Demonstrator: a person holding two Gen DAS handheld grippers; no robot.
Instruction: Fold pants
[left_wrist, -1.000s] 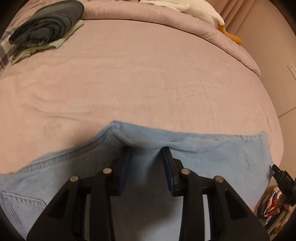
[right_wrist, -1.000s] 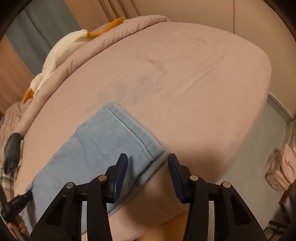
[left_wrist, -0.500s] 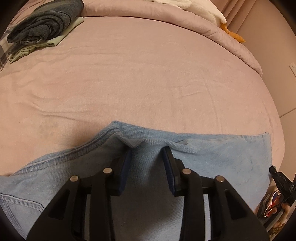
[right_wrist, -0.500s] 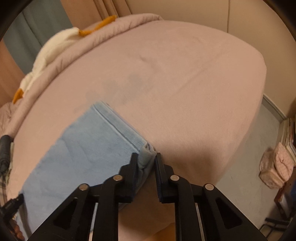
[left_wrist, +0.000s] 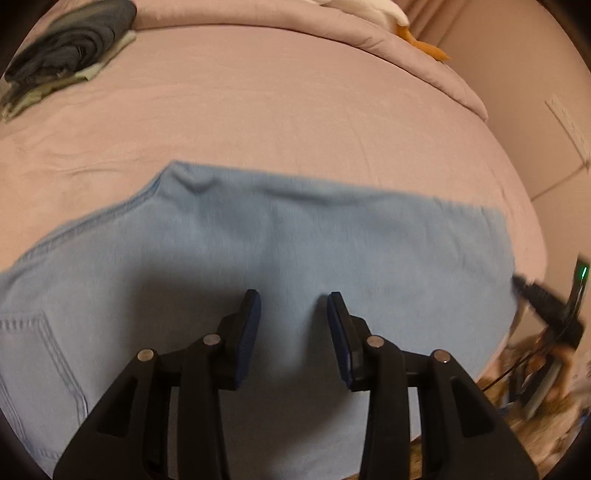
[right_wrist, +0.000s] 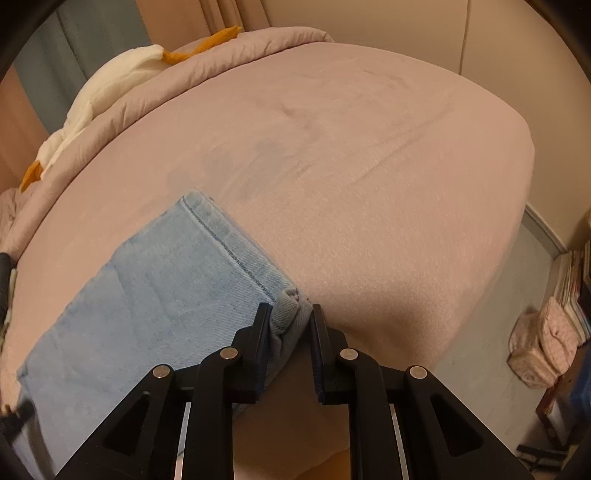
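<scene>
The pants (left_wrist: 280, 258) are lying flat along the near edge of the bed (left_wrist: 280, 122), waist end toward the near left corner, with the hem end (right_wrist: 229, 251) stopping short of the near right corner and the cuff corner overhanging the near edge.

The right gripper (right_wrist: 286, 321) is clamping that bunched cuff corner, its jaws standing narrow with denim pressed between the pads. The left gripper (left_wrist: 291, 321) is hovering over the mid-leg area with its jaws partly apart; no cloth is seen pinched between them, though the view is blurred.

Risks from this state:
- The right grip is taking only a small wad of the cuff. In judgement, a lift may be pulling one layer free while the lower layer is staying on the bed, leaving the fold uneven.
- The left jaws are holding nothing, so a one-sided pull may be dragging the whole garment toward the near edge and off the bed.
- The far seam (left_wrist: 184, 181) is showing a pucker; folding over it may be locking in a crease.

Count:
- Pants: one pair.
- Grippers: two.
- Dark folded clothing stack (left_wrist: 70, 44) at the far left corner: one.
- Rolled comforter (right_wrist: 229, 59) along the far edge: one.
- White-and-orange plush item (right_wrist: 110, 81) on the comforter: one.
</scene>
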